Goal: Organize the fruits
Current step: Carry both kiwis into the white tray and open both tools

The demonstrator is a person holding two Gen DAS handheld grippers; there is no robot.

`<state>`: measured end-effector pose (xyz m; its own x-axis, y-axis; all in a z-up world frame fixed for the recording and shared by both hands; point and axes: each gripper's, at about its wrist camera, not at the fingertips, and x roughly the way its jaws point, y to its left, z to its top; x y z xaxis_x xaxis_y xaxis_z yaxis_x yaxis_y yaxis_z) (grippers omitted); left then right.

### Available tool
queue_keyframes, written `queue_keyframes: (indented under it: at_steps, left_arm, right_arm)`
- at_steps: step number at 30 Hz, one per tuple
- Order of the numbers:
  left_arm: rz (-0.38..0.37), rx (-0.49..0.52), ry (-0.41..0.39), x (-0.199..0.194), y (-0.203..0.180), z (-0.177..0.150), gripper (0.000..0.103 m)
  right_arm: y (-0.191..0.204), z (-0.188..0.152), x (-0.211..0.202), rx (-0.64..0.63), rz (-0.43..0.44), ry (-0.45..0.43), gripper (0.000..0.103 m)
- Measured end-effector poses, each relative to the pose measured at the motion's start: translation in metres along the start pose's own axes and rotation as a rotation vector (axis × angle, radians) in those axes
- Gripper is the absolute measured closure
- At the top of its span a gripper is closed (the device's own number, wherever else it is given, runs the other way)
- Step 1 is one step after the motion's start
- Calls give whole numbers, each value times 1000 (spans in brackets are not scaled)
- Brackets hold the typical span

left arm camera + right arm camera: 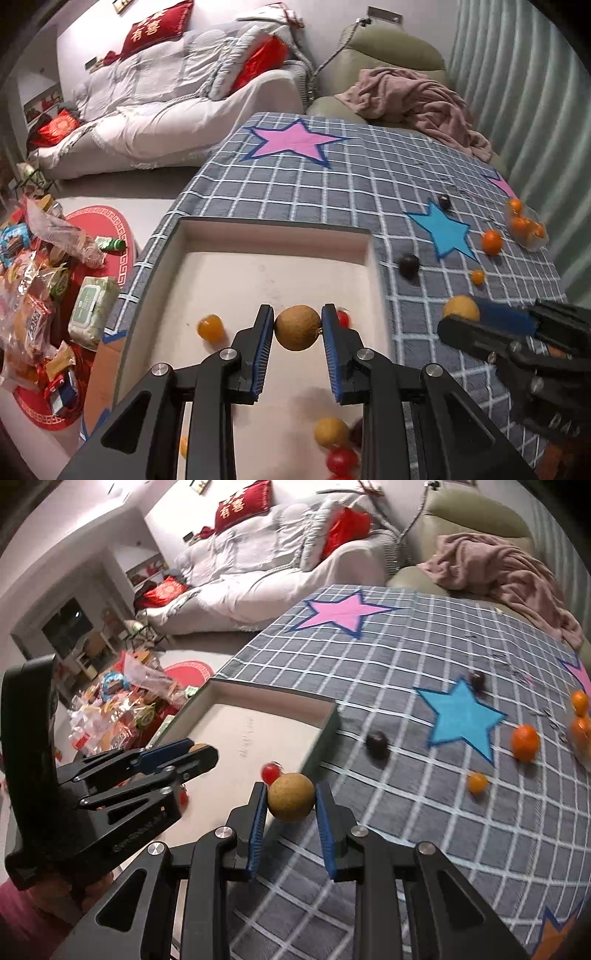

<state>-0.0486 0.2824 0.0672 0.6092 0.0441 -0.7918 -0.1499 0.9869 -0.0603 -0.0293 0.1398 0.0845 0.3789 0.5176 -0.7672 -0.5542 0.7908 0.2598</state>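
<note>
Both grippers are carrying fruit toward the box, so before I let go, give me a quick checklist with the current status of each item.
1. Left gripper shut on brown fruit: ok.
2. Left fruit over the white box: ok.
3. Right gripper shut on tan fruit: ok.
4. Right fruit fully over the box: not ok, it sits at the box's edge.
5. Drop spot free under the left fruit: cannot tell.
</note>
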Motion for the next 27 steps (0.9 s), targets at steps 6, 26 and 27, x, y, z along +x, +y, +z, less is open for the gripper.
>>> queue_keyframes:
  at_steps: [6, 26, 27]
  left_arm:
    - [56, -10, 16, 26, 13, 20, 75]
    - [129, -33, 126, 85, 32, 38, 70]
    - [131, -32, 132, 86, 32, 37, 61]
  right_arm:
    - [8, 18, 35, -29, -7, 45, 74]
    - [25, 33, 105, -238, -107, 135, 73]
    - [26, 32, 104, -245, -104, 134, 67]
